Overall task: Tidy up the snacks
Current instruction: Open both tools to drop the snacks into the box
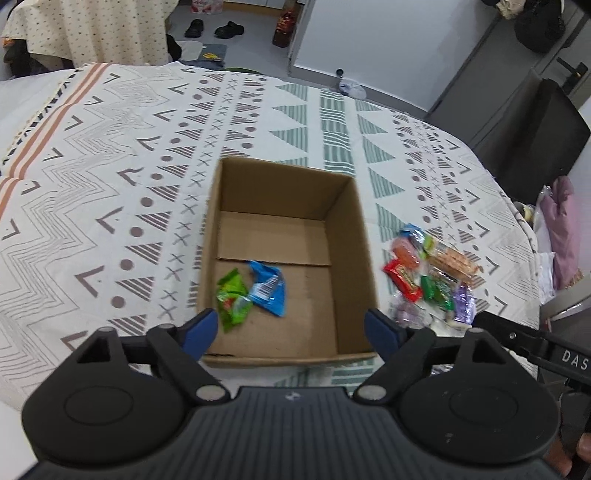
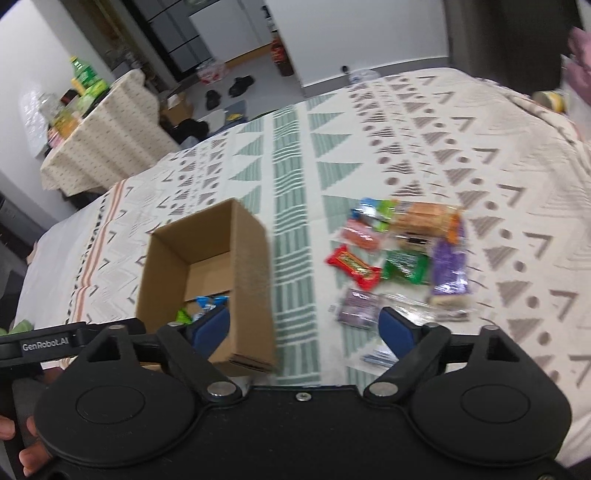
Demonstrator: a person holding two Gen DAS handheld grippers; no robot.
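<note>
open cardboard box (image 1: 284, 206): green packet (image 1: 232, 299), blue packet (image 1: 267, 288) inside | snack pile (image 2: 406, 254) beside, about ten

This looks like a room in a home. A big table (image 1: 110, 155) wears a soft cloth with zigzags and triangles. Past its far edge, two black shoes (image 1: 214, 28) sit on the grey floor (image 1: 255, 40). A smaller table (image 2: 107, 129) with a dotted cloth holds bottles (image 2: 83, 77) and jars. A dark chair (image 1: 532, 129) stands by the right edge, near a grey door (image 1: 491, 55).
</note>
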